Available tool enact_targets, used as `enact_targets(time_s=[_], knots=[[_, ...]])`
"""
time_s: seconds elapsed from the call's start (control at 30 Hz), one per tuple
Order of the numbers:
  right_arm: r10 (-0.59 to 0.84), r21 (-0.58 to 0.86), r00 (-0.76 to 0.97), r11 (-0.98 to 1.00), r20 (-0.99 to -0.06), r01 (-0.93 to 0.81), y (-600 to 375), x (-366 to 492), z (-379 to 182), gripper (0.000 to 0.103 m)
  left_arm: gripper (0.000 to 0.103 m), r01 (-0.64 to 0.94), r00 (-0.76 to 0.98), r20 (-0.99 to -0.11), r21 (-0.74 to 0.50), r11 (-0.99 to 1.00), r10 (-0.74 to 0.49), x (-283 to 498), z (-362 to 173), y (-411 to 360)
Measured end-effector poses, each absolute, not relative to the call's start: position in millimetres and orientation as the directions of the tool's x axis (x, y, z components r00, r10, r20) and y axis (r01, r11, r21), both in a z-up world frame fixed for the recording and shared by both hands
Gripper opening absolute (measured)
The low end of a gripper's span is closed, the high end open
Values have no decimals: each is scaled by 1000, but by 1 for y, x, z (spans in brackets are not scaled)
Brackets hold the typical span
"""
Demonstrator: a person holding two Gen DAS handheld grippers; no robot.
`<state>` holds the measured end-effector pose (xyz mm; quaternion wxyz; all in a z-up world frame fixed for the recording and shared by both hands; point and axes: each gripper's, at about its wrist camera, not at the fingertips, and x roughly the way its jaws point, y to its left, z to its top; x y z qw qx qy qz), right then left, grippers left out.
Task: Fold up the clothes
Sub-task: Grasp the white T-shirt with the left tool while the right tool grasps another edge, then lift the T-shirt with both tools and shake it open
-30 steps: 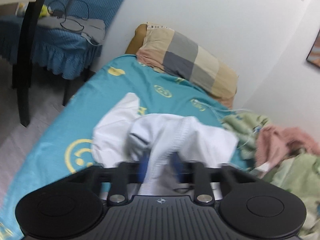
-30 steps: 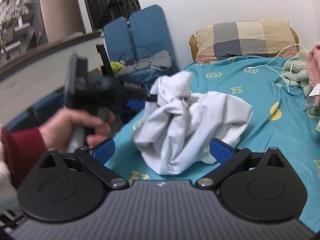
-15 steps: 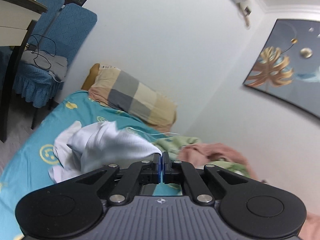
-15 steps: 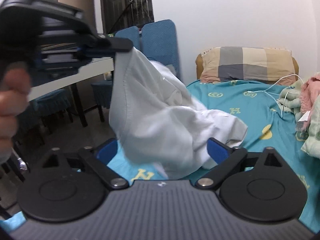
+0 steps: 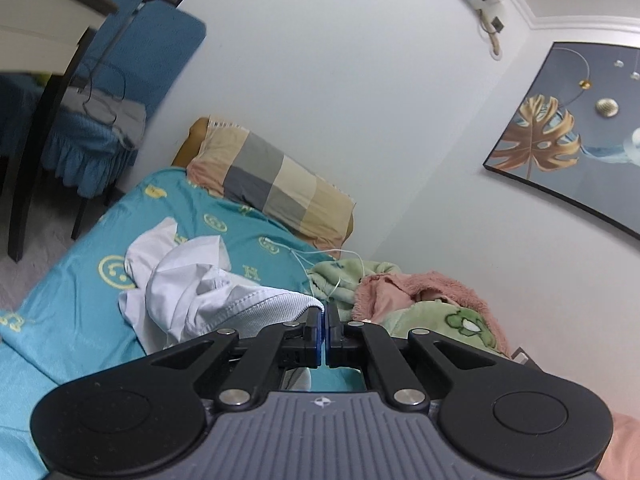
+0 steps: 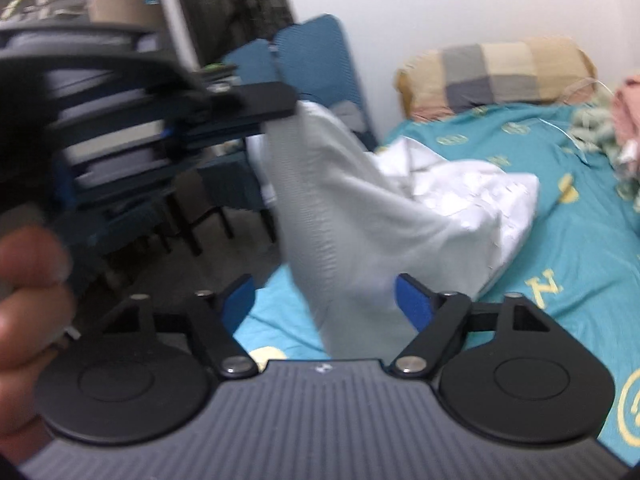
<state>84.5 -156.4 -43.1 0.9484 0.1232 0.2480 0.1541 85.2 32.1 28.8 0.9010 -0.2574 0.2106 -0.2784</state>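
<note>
The left gripper (image 5: 324, 330) is clamped on the white shirt's (image 5: 188, 292) ribbed edge; the right gripper (image 6: 326, 306) gapes apart.

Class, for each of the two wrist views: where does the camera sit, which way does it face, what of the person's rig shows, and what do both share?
Left wrist: behind the shut left gripper, facing the pillow and wall.
Right wrist: behind the open right gripper, facing along the bed; the left gripper and hand show.
Shared: white garment, pillow, bed.

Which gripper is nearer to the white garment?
Left. The left gripper is shut on the white garment, lifting its edge; the right gripper is open, its fingers either side of the hanging cloth.
</note>
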Motion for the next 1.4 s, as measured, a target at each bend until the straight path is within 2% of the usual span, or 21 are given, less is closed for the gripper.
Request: enact_targets(time_s=[0.03,0.07,0.1,0.13,0.2,0.3,0.5,0.57,0.63,0.7,0.87,0.93,1.03,1.2,1.4], knots=[[332,311,831,928,-446,-204,-158,90,-47,72,2,388,757,-239,-585,712,-609,89,24,34],[311,311,831,934,-461,-177,-159,95,-51,65,2,383,758,-245,-583,716,-605,93,20,36],[285,308,832,940,-477,-146,-162,98,-52,54,2,376,760,-256,-575,726,-597,99,15,37],[258,303,831,946,-493,-114,-166,100,-53,48,2,366,760,-275,-568,737,-589,104,10,38],[224,315,832,947,-508,-63,-176,103,-54,24,3,342,752,-317,-562,753,-578,113,-1,38],[209,373,839,928,-502,-7,-195,105,-52,17,6,316,733,-387,-534,784,-559,123,-19,32],[230,451,844,892,-485,15,-220,115,-47,14,16,368,718,-478,-356,859,-506,116,-33,0],[248,476,849,879,-468,6,-227,116,-47,14,23,375,734,-493,-281,884,-468,106,-35,-10],[266,505,856,863,-443,-7,-233,117,-44,14,36,360,760,-513,-181,915,-400,95,-36,-21],[284,521,864,853,-417,-29,-236,116,-38,14,41,326,800,-514,-61,943,-310,85,-39,-32],[318,544,879,835,-355,-82,-242,111,-27,14,43,193,887,-453,184,964,-91,75,-51,-53],[318,540,885,836,-340,-93,-244,109,-23,14,43,132,891,-453,211,969,-23,77,-55,-54],[314,532,893,841,-324,-103,-247,107,-19,14,43,44,883,-468,181,983,46,81,-56,-46],[327,547,886,831,-328,-105,-254,110,-19,14,46,17,883,-468,88,996,26,87,-49,-32],[380,585,875,798,-300,-146,-257,110,-17,14,46,57,879,-477,132,990,13,92,-59,-46]])
